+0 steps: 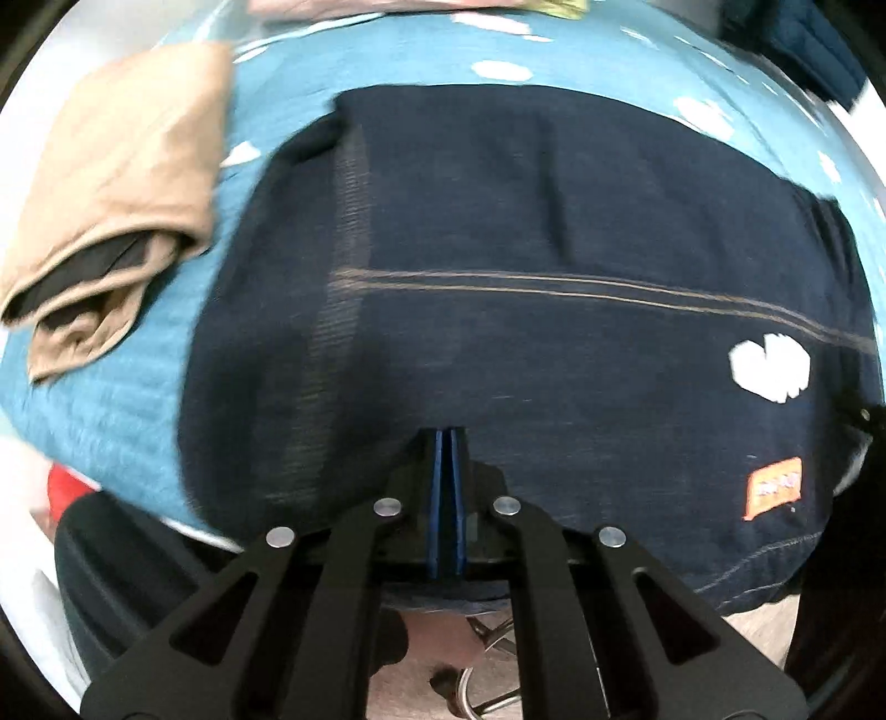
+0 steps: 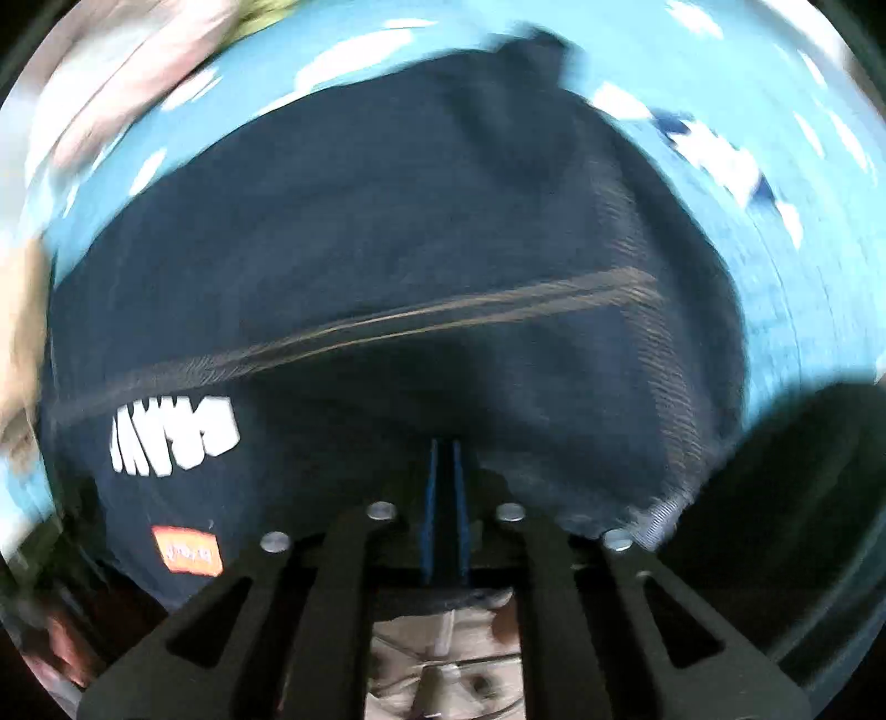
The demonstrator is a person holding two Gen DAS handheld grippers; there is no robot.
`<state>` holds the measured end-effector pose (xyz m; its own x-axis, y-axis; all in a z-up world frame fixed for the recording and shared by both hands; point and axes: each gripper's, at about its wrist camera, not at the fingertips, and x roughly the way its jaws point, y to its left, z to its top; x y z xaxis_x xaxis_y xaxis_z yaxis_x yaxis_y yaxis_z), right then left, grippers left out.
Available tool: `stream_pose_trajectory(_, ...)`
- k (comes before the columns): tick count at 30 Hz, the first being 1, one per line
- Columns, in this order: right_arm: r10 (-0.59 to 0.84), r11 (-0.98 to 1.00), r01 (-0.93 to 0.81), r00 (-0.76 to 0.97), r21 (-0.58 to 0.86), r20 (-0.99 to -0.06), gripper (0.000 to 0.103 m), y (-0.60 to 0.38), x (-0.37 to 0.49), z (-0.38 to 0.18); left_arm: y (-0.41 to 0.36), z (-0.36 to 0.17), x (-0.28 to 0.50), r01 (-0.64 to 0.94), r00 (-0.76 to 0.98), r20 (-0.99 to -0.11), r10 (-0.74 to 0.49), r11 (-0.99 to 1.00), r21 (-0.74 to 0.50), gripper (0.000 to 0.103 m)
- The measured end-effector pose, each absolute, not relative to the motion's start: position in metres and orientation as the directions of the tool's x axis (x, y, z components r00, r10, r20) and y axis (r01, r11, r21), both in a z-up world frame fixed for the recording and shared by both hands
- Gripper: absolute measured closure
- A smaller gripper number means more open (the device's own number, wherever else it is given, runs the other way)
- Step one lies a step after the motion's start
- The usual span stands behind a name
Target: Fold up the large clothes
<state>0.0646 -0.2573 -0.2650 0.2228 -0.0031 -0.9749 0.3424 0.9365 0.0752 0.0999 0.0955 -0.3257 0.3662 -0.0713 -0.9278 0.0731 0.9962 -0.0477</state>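
Fabric sits nearest you: your left hand-held gripper and right hand-held gripper both have jaws together over the near edge of the navy garment. It lies on the blue bedspread; tan folded clothes lie beside it.

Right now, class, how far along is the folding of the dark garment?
Done: a tan garment lies folded at the side. In hand: the dark garment lies on the blue cloth, both grippers shut at its near edge. Left: its remaining folds.
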Motion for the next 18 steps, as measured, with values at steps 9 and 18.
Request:
stream_pose_trajectory(9,0.03,0.975,0.202,0.273,0.087,-0.961,0.096,-0.206,0.059,-0.228,0.084,-0.291,0.089,0.111,0.397,-0.909,-0.129,0.99,-0.092,0.098)
stream_pose_trajectory(18,0.187,0.978,0.07,0.103,0.195,-0.977,0.095,-0.142,0.064,-0.254,0.012,-0.3,0.069,0.324,0.289,-0.929,-0.231,0.937,-0.132,0.098)
